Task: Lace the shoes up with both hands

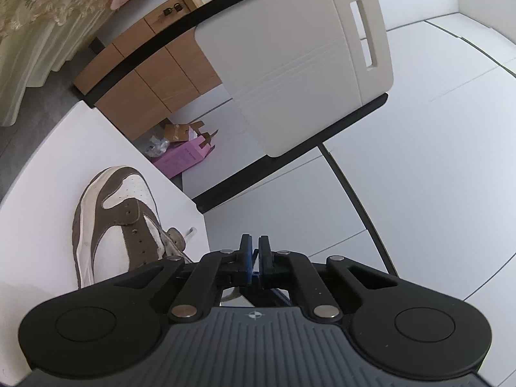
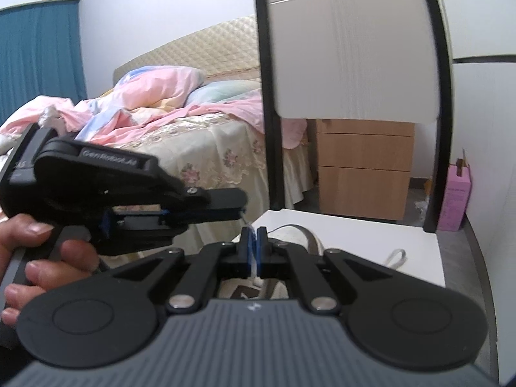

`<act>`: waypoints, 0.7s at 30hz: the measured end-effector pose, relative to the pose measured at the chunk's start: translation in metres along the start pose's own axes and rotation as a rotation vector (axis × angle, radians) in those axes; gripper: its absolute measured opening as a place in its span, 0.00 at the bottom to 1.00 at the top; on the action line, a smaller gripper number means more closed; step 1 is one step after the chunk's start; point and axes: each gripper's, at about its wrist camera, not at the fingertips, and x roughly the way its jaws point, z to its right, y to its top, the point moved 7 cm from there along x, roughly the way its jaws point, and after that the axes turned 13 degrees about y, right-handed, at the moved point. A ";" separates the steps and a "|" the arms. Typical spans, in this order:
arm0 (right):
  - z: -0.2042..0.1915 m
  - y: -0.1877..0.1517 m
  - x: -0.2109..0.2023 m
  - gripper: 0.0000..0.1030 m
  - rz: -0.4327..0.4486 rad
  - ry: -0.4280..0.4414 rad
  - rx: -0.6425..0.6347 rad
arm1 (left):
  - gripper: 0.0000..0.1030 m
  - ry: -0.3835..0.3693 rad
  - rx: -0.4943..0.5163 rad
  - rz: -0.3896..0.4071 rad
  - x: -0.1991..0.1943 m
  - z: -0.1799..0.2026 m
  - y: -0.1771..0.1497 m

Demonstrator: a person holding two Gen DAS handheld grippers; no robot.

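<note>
From the left wrist, nearest us is our left gripper (image 1: 255, 246), its jaws drawn together with only a sliver between the blue pads; nothing shows clearly between them here. Beyond and to the left, the brown-and-white shoe (image 1: 119, 222) lies on the white bench (image 1: 48, 167), its eyelets looking empty along the row we can see, and a lace tip (image 1: 191, 233) sticks up by the tongue.

From the right wrist, nearest us is our right gripper (image 2: 253, 237), clenched on a white lace (image 2: 254, 266) that runs down between its pads toward the shoe below, mostly hidden. Our left gripper (image 2: 240, 208) reaches in from the left, clenched too, a thin strand hanging at its tip; a hand (image 2: 38, 258) holds its handle. A lace loop (image 2: 396, 258) rests on the bench. We judge the lacing barely begun, with most eyelets left to thread
</note>
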 end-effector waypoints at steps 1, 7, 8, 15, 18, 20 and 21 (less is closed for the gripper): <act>0.001 0.000 -0.001 0.04 0.005 -0.002 0.010 | 0.04 0.000 -0.004 0.000 0.000 -0.001 0.000; 0.008 0.003 -0.008 0.05 0.037 0.035 0.116 | 0.03 -0.014 -0.013 0.002 -0.001 0.000 0.001; 0.009 0.004 -0.010 0.05 0.050 0.045 0.146 | 0.03 -0.013 -0.014 0.002 -0.001 -0.001 0.001; 0.034 0.005 -0.027 0.35 0.197 0.254 0.592 | 0.03 -0.019 -0.030 -0.006 0.000 -0.002 0.001; 0.049 -0.011 -0.024 0.35 0.238 0.381 0.877 | 0.03 -0.027 -0.034 -0.009 0.000 -0.001 0.000; 0.058 -0.023 -0.017 0.35 0.250 0.432 1.035 | 0.03 -0.032 -0.040 -0.011 0.000 -0.001 0.000; 0.062 -0.029 -0.014 0.35 0.256 0.454 1.102 | 0.03 -0.034 -0.042 -0.012 0.000 -0.001 0.000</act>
